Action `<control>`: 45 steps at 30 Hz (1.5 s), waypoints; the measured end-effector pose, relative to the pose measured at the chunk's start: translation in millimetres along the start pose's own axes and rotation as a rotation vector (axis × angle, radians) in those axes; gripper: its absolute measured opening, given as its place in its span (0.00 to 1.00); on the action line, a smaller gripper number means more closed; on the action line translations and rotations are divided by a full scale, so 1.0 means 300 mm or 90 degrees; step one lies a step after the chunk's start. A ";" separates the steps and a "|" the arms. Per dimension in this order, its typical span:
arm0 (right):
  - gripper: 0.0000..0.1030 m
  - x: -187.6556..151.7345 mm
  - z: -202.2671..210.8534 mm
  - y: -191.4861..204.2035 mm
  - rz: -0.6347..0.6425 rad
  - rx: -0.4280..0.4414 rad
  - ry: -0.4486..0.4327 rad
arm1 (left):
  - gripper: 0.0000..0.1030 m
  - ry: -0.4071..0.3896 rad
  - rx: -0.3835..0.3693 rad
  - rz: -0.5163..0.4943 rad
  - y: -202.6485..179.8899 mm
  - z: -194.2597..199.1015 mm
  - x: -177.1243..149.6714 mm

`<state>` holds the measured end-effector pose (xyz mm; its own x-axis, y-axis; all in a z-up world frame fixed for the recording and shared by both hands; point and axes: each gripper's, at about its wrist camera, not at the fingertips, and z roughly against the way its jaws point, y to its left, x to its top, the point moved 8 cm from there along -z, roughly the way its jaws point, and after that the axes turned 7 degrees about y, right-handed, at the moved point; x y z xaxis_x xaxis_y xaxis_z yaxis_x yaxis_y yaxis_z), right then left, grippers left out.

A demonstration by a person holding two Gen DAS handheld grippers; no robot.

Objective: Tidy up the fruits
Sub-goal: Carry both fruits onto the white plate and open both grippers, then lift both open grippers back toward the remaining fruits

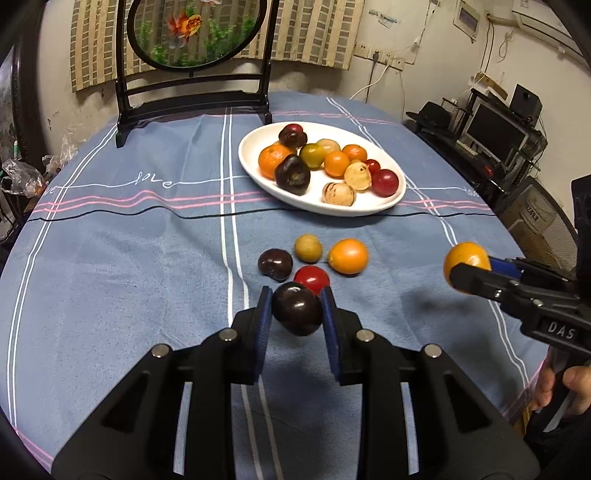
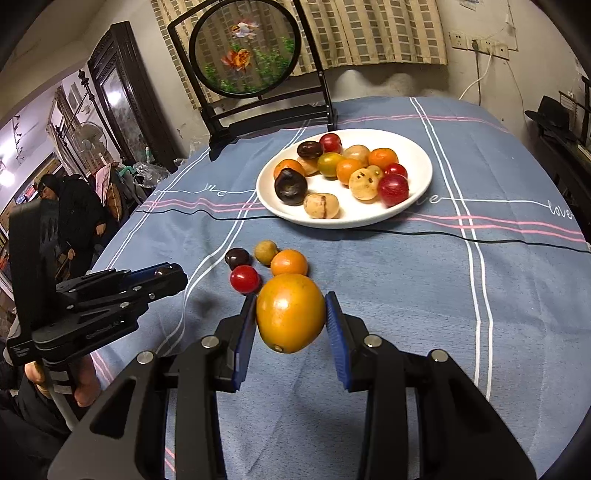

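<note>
My left gripper [image 1: 297, 308] is shut on a dark purple fruit [image 1: 297, 308], held above the blue cloth. My right gripper [image 2: 290, 314] is shut on an orange fruit [image 2: 290, 314]; it also shows in the left wrist view [image 1: 466, 258] at the right. On the cloth ahead lie a dark fruit [image 1: 275, 264], a small yellow-green fruit [image 1: 308, 248], an orange fruit [image 1: 348, 256] and a red fruit [image 1: 312, 278]. Beyond them a white oval plate [image 1: 255, 171] holds several mixed fruits. The left gripper [image 2: 173, 275] shows at the left in the right wrist view.
A black stand with a round goldfish screen [image 1: 192, 33] stands at the table's back. A black cable [image 2: 480, 240] runs across the cloth in front of the plate [image 2: 417, 206]. Shelves with electronics [image 1: 495, 129] stand right of the table. A person in black [image 2: 74, 206] sits far left.
</note>
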<state>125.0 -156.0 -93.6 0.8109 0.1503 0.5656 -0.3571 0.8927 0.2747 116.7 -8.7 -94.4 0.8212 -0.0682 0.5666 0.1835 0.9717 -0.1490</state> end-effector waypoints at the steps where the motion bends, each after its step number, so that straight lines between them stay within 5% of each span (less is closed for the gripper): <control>1: 0.36 0.003 0.001 0.001 0.001 0.000 -0.001 | 0.26 0.000 -0.002 -0.001 -0.001 0.002 0.004; 8: 0.36 0.093 -0.021 -0.008 0.057 -0.030 0.016 | 0.26 -0.002 0.023 -0.023 -0.017 -0.017 0.101; 20: 0.36 0.403 -0.240 -0.142 0.095 -0.052 0.054 | 0.26 0.011 -0.008 -0.046 -0.094 -0.259 0.554; 33: 0.36 0.534 -0.415 -0.256 0.091 -0.072 0.073 | 0.27 0.067 -0.001 -0.024 -0.072 -0.522 0.642; 35: 0.45 0.539 -0.422 -0.257 0.099 -0.089 0.072 | 0.31 0.071 -0.004 -0.016 -0.062 -0.531 0.646; 36: 0.61 0.541 -0.421 -0.260 0.102 -0.102 0.071 | 0.43 0.072 -0.009 -0.011 -0.057 -0.529 0.650; 37: 0.64 0.545 -0.415 -0.262 0.106 -0.117 0.065 | 0.57 0.067 -0.005 -0.005 -0.048 -0.520 0.653; 42: 0.64 0.554 -0.296 -0.271 0.104 -0.159 0.033 | 0.65 0.007 0.003 0.007 -0.005 -0.360 0.691; 45: 0.64 0.505 -0.175 -0.254 0.092 -0.147 0.021 | 0.82 -0.043 0.023 0.009 0.033 -0.207 0.666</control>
<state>299.5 -179.0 -69.7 0.7752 0.2940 0.5591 -0.3589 0.9334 0.0067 316.1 -26.7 -32.9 0.7851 -0.0400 0.6181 0.1515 0.9800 -0.1289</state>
